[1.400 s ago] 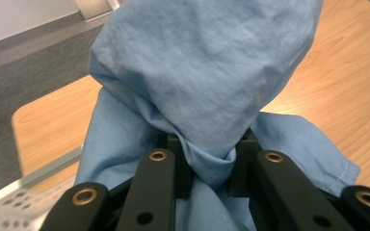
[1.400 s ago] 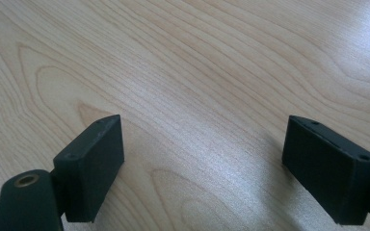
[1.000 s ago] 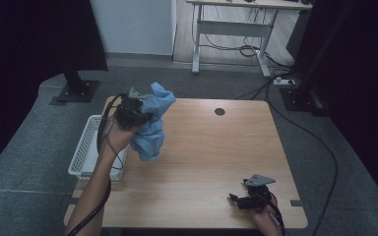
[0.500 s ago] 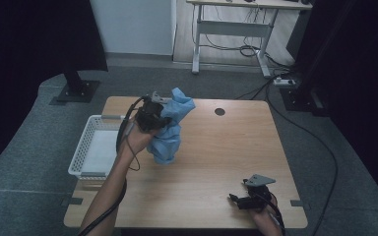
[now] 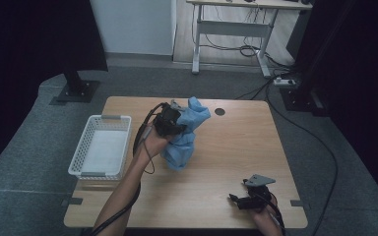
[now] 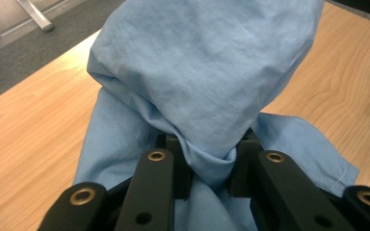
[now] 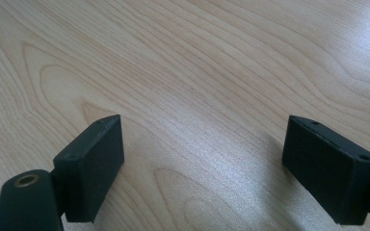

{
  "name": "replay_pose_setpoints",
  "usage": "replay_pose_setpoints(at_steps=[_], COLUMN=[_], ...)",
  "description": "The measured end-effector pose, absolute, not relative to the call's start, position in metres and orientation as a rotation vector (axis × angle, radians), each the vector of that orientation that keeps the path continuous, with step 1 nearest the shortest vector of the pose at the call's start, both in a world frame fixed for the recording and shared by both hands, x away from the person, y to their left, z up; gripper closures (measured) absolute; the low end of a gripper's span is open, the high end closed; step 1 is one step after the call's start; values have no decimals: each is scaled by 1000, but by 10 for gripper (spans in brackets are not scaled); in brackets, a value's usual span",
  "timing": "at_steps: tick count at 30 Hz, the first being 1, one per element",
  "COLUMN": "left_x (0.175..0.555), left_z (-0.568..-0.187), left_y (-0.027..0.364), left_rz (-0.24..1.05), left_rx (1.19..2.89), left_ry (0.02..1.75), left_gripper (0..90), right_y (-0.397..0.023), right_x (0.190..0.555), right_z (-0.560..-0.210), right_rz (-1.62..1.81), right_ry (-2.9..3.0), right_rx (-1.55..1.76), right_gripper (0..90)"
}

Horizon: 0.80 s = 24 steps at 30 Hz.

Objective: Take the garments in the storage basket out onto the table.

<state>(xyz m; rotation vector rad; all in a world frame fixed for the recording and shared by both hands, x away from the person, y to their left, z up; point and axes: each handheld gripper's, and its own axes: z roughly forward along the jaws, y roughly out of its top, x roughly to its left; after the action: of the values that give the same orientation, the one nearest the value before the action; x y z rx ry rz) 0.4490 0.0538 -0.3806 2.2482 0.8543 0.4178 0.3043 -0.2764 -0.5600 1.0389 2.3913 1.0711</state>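
**Left gripper clamped, right gripper wide**

My left forearm reaches up from the lower edge, wrist raised, and my left gripper (image 5: 173, 119) has its jaws pinched together on cloth (image 6: 207, 86). My right hand sits low at the near edge; my right gripper (image 7: 202, 159) lies level, jaws spread wide with nothing between them.

left gripper (image 5: 170, 120): black body, a black cable trailing back along the bare, sleeveless forearm; in the left gripper view its black jaw arms carry brass-ringed holes and smaller plain holes. right gripper (image 5: 248, 199): black, topped by a grey three-cornered plate, with a black cable running off at the hand. in the right gripper view, the pads (image 7: 94, 166) are matte black blocks with small recessed holes, beside one brass-ringed hole.
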Motion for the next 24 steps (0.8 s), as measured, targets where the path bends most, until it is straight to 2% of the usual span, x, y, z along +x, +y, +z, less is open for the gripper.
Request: replay_pose_setpoints(at_steps=[24], left_x=[461], left_z=[-429], left_y=[6], left_rz=[339], left_rx=[2311], left_ry=[825], left_gripper=[754], right_y=[-276], right_x=[304], right_z=[-560], right_rz=[1071], right_ry=[2394], right_rx=[1038], right_gripper=[142])
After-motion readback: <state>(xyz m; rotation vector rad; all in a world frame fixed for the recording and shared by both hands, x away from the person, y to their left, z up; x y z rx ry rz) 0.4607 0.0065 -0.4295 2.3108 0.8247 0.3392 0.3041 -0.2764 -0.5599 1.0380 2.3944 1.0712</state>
